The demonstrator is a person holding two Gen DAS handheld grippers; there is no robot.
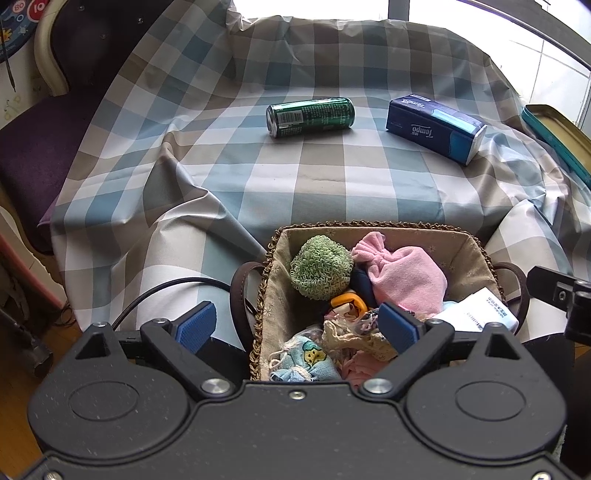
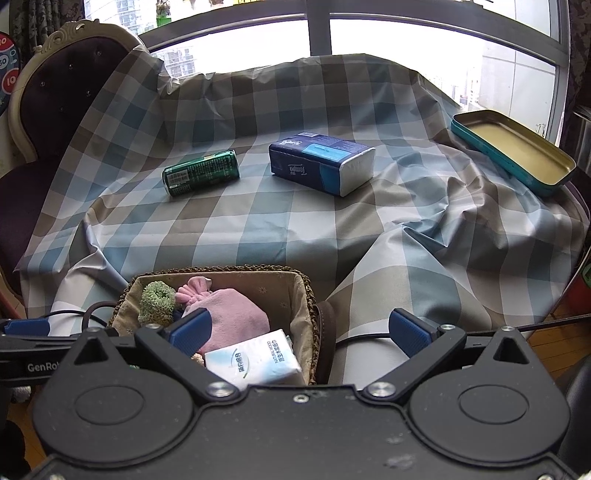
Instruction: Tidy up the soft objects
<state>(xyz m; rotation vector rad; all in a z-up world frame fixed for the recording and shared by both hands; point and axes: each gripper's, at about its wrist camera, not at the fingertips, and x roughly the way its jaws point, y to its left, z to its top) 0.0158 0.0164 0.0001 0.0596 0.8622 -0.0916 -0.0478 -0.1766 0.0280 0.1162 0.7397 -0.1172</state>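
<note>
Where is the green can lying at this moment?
The green can lies on its side on the checked cloth, left of the blue tissue pack in both views, beyond the basket.

Looks like a home, prob. a living rm by a big window (image 2: 406, 40) w/ city bldgs outside. Ornate cream-framed chair (image 2: 55, 85) w/ tufted purple upholstery, wood floor (image 1: 22, 387), checked cloth (image 2: 295, 229) over the desk. Household bits: woven basket (image 1: 266, 280) of soft items, tissue pack (image 2: 321, 162), drink can (image 2: 201, 171), open tin (image 2: 513, 151), dartboard (image 1: 18, 22) on the wall.
</note>
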